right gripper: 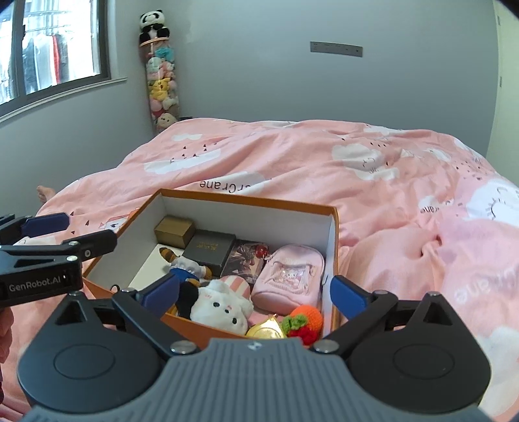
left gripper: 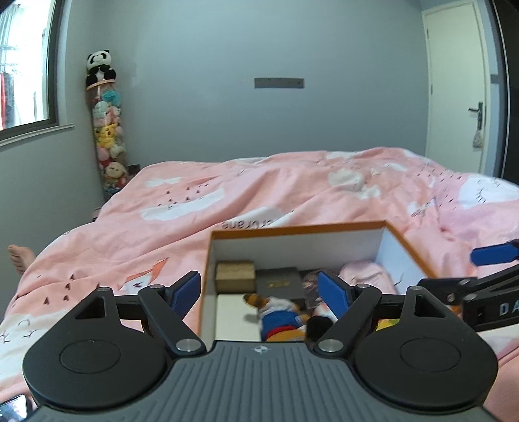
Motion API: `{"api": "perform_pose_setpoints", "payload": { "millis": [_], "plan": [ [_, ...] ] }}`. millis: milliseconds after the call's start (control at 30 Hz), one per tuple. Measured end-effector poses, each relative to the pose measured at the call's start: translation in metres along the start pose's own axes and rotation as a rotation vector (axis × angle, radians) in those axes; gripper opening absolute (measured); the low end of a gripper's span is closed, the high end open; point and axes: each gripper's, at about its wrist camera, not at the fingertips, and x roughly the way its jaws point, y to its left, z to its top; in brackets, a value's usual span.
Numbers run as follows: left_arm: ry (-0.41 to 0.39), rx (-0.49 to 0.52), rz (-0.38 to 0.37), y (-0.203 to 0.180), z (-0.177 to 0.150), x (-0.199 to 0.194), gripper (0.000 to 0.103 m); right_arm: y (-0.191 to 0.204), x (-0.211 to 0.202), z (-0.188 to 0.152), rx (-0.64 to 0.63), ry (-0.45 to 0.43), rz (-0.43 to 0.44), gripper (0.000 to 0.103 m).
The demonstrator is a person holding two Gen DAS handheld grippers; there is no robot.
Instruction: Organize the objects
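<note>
An open orange box (right gripper: 207, 337) with white inner walls sits on a bed under a pink quilt (right gripper: 373, 194) printed with white clouds. The left tongs (left gripper: 259, 292) stand spread wide with nothing between the blue pads; their left pad hangs outside the box's left wall over the quilt, and their right pad hangs over the box interior. The right tongs (right gripper: 254, 293) are likewise spread wide and grip nothing; their left pad hangs over the box contents, their right pad just outside the right wall. Inside the box, at the far end from the right tongs, lie a small gold box (right gripper: 175, 230) in the left corner, a black box (right gripper: 212, 248) beside it, and a dark printed card (right gripper: 248, 259) to the right of that. A pink pouch (right gripper: 288, 276) lies against the right wall. Directly ahead of the right tongs lie a white plush rabbit (right gripper: 223, 306), a knitted orange carrot (right gripper: 308, 319), a gold round item (right gripper: 266, 331), and a plush figure in blue and white (right gripper: 188, 267), partly hidden by the left pad. Well beyond both tongs, in the room's far corner, stands a clear tube of plush toys (right gripper: 160, 81) topped by a panda (right gripper: 152, 27). A bare foot (left gripper: 19, 259) shows at the bed's left edge.
</note>
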Motion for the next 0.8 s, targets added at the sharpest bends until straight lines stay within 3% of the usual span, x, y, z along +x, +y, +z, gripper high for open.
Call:
{"api": "perform_pose_setpoints", "payload": {
  "millis": [133, 333, 500, 800],
  "plan": [
    [0.001, 0.04, 0.017, -0.002, -0.01, 0.001, 0.094, 0.004, 0.004, -0.009, 0.0, -0.009, -0.016, 0.101],
    [0.028, 0.026, 0.004, -0.001, -0.017, 0.002, 0.094, 0.01, 0.013, -0.022, -0.014, 0.007, -0.016, 0.101],
    [0.038, 0.033, 0.039, -0.002, -0.021, 0.003, 0.094, 0.011, 0.019, -0.028, -0.004, 0.018, -0.019, 0.102],
    [0.089, 0.012, 0.004, -0.001, -0.027, 0.008, 0.094, 0.011, 0.025, -0.036, 0.011, 0.037, -0.03, 0.101]
  ]
}}
